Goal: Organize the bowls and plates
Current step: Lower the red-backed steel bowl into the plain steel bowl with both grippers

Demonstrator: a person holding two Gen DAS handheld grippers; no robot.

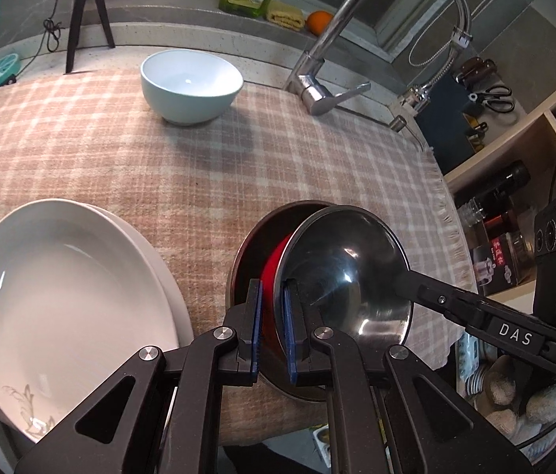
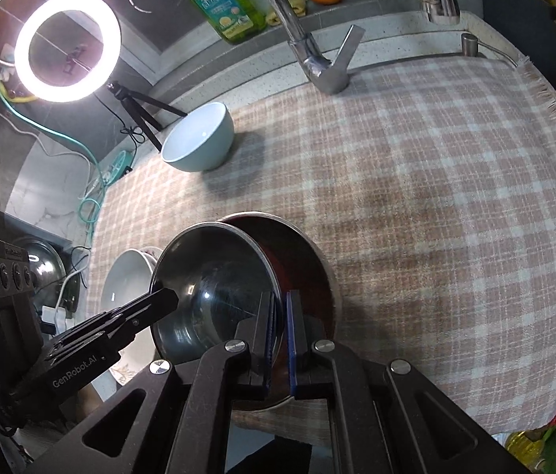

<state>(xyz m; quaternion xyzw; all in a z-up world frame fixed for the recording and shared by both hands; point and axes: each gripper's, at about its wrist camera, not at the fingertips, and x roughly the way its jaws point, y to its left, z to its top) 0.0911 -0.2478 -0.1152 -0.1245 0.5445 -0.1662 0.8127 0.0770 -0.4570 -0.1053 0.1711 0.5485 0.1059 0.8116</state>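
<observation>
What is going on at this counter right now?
A person is sorting dishes with two hand-held tools. The left claw and the right claw are both shut on the rim of a steel bowl, holding it tilted over a red-lined bowl on the checked cloth. White plates sit stacked at the near left edge. A pale blue bowl stands alone near the tap.

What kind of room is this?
Most likely a home kitchen counter: a tap rises behind the checked cloth, a bottle of dish soap stands on the ledge, and bowls and plates sit about.
</observation>
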